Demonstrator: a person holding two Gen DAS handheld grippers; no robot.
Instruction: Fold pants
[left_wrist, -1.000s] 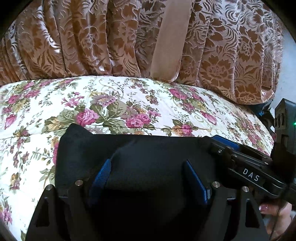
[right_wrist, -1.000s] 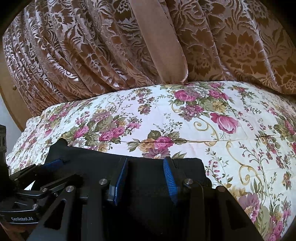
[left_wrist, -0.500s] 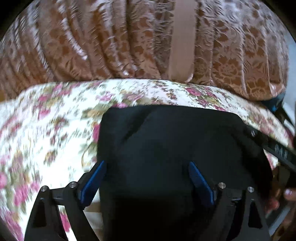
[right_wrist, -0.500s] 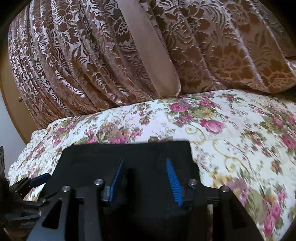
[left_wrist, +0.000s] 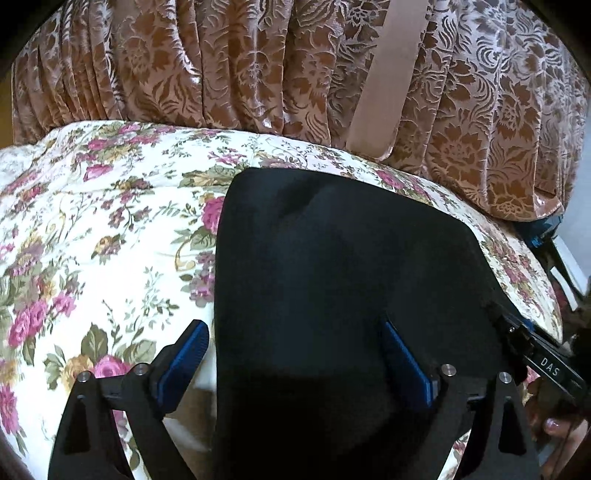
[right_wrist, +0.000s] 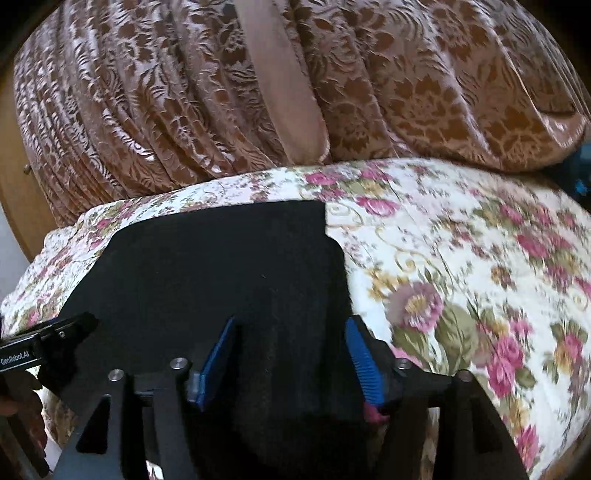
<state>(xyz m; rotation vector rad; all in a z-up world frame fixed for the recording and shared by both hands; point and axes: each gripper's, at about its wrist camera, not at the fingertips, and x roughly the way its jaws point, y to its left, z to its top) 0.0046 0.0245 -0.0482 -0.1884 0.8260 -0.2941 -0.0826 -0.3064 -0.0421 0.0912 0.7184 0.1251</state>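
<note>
the black pants (left_wrist: 351, 295) lie as a folded dark slab on the floral bedspread (left_wrist: 103, 240), near the edge closest to the two grippers, with their far edge reaching toward the brown patterned curtain (left_wrist: 221, 62) that hangs down onto the back of the bed. a plain beige tieback strip (left_wrist: 388, 81) runs down the curtain folds.

the left gripper (left_wrist: 291, 363) hovers low over the near left part of the pants. its jaws stand wide apart and have just been opening; the cloth lies between them, but the blue pads (left_wrist: 184, 362) do not press on it. the left pad sits out over the bedspread just off the left edge of the pants, the right pad over the black fabric.

the right gripper (right_wrist: 290, 365) is over the near right part of the pants (right_wrist: 221, 266). its jaws are also parted and have just been opening, with a ridge of black cloth lying loose between the blue pads (right_wrist: 364, 363); the pads look clear of the fabric. the right pad lines up close to the right edge of the pants, where the bedspread (right_wrist: 461, 258) begins.

in the left wrist view, a fingertip (left_wrist: 554, 428) of the person shows at the lower right, under the black body of the other gripper. the right wrist view is slightly blurred on its right side.
</note>
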